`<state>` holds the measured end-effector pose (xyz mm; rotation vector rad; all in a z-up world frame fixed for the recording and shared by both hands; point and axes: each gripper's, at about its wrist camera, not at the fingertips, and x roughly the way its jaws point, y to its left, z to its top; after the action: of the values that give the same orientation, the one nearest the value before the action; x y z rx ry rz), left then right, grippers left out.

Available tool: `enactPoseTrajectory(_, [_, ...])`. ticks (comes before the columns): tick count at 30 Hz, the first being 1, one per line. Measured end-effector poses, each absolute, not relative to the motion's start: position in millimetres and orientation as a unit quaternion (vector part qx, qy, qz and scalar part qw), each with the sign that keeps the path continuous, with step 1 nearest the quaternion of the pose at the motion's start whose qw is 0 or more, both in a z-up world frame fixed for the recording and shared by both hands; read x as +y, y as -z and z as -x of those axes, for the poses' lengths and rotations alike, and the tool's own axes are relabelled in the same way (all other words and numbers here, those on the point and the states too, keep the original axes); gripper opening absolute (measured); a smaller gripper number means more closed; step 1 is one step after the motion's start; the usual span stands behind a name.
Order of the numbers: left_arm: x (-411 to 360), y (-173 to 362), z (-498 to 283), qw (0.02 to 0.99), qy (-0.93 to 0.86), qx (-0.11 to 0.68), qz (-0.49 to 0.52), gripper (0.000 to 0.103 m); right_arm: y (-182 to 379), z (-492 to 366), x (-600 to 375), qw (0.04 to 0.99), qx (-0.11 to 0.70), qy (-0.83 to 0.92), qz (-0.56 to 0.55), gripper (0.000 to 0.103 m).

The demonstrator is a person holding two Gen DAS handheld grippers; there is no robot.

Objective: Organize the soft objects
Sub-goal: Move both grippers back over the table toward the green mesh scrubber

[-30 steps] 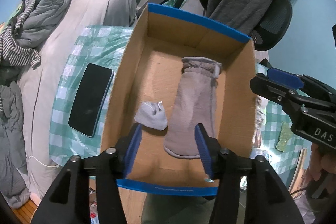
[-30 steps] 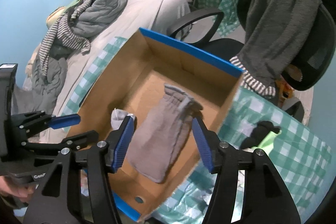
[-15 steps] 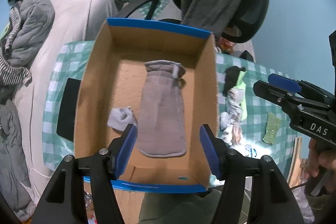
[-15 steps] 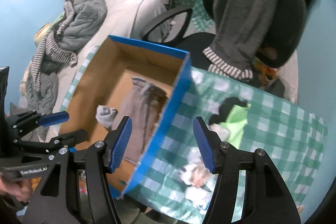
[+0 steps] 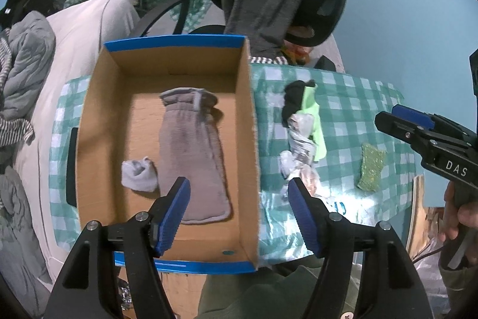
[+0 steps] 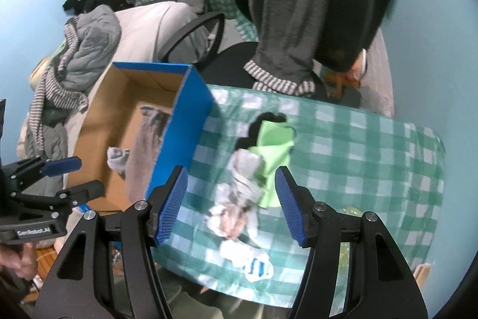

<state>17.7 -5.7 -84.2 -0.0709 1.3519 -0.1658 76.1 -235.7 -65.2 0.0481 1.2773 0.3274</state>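
Note:
A cardboard box (image 5: 245,115) with a blue rim sits on the green checked table (image 5: 352,109). In it lie a long grey sock (image 5: 191,157) and a small balled grey sock (image 5: 139,174). Right of the box lies a pile: a black sock (image 5: 294,99), a lime green cloth (image 6: 274,145), grey patterned socks (image 6: 245,178) and a white sock with blue stripes (image 6: 254,263). My left gripper (image 5: 239,208) is open over the box's right wall. My right gripper (image 6: 231,199) is open and empty above the pile; it also shows in the left wrist view (image 5: 418,127).
A green scrub pad (image 5: 370,166) lies right of the pile. A dark phone (image 5: 71,166) lies left of the box. An office chair (image 6: 343,20) draped with a grey garment stands behind the table. A bed (image 5: 89,29) with clothes is at the left.
Both grippers have swung right, from over the box toward the sock pile on the table. Both stay open and empty.

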Motion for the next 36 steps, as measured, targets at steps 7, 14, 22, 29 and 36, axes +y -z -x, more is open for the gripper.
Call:
enactPoseTrajectory(7, [-31, 84, -16, 0.773, 0.096, 0.628, 0.014, 0.075, 64, -65, -268, 0.792, 0.595, -0.128, -0.037, 0.06])
enactPoseTrajectory(14, [-57, 90, -15, 0.764, 0.114, 0.635, 0.001, 0.077, 67, -55, -292, 0.79, 0.601, -0.108, -0.048, 0.061])
enactPoseTrajectory(22, [-82, 102, -14, 0.751, 0.13, 0.647, -0.006, 0.077, 76, -43, -321, 0.785, 0.611, -0.085, -0.057, 0.061])
enactPoseTrajectory(29, [-100, 113, -14, 0.742, 0.139, 0.656, -0.018, 0.077, 82, -33, -346, 0.781, 0.618, -0.062, -0.067, 0.061])
enactPoseTrajectory(36, [-114, 124, -17, 0.732, 0.145, 0.665, -0.024, 0.077, 96, -24, -367, 0.772, 0.63, -0.041, -0.077, 0.061])
